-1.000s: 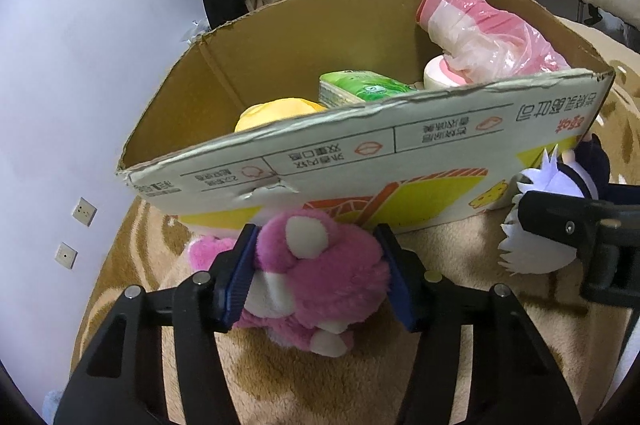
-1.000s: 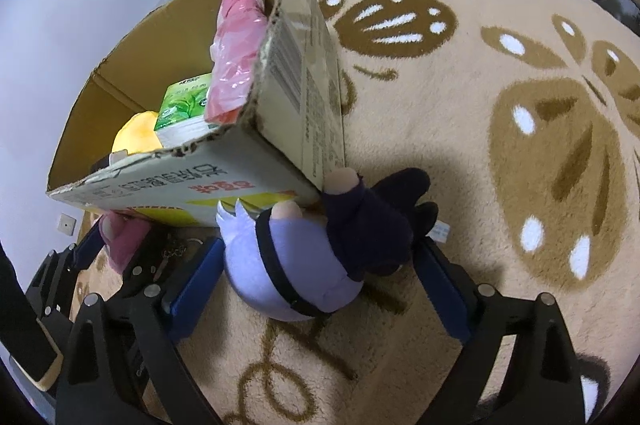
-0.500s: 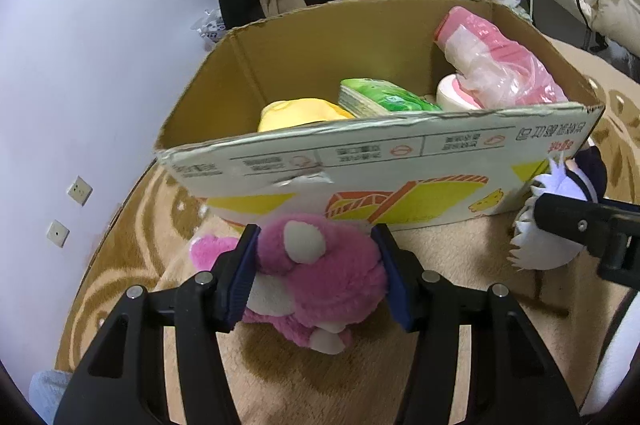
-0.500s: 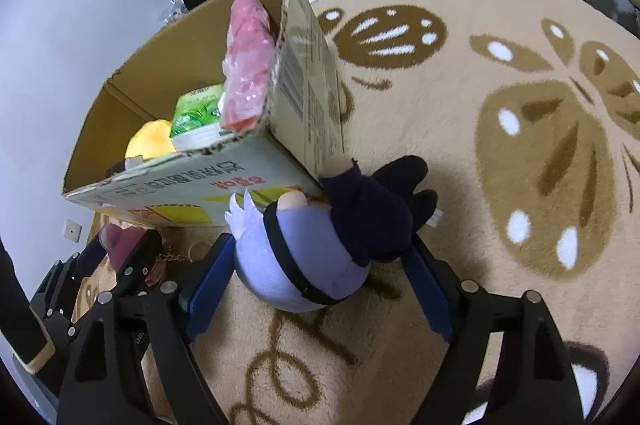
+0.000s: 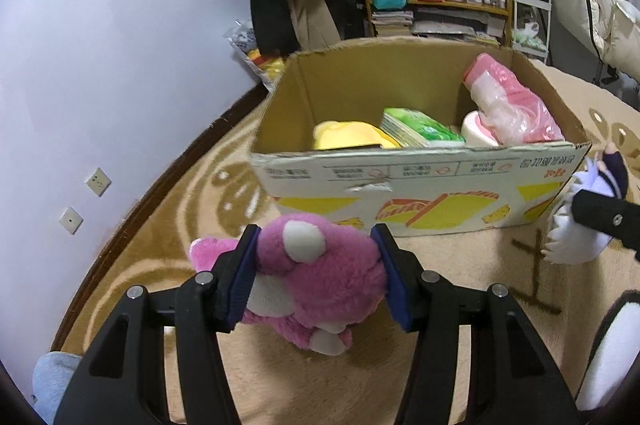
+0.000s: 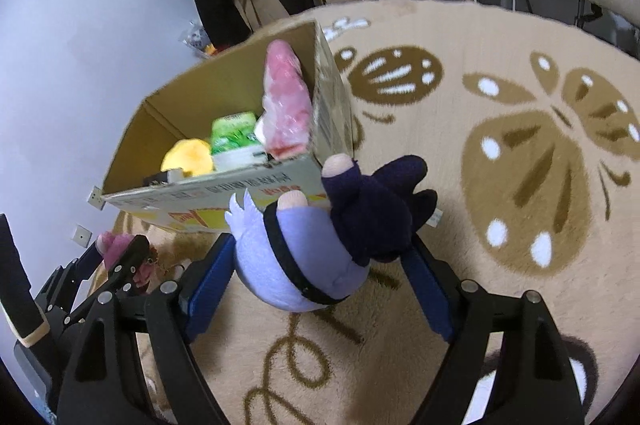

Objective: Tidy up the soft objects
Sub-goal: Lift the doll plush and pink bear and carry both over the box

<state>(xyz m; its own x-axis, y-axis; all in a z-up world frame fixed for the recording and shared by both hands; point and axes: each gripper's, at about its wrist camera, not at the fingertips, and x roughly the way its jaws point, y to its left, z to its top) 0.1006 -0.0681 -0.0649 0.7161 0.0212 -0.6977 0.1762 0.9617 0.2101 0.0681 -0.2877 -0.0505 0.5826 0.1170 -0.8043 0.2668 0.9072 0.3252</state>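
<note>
The left gripper (image 5: 316,281) pinches a fluffy pink plush bear (image 5: 316,273) between its blue pads, held just in front of the printed near wall of an open brown cardboard box (image 5: 420,181) on a beige rug with brown butterfly patterns (image 6: 520,153). The right gripper (image 6: 320,265) clamps a lavender-and-navy plush doll (image 6: 320,245) by the box's near right corner. Inside the box lie a yellow plush (image 5: 344,137), a green tissue pack (image 5: 416,129) and a pink plastic-wrapped bundle (image 5: 508,101) leaning against its right wall.
</note>
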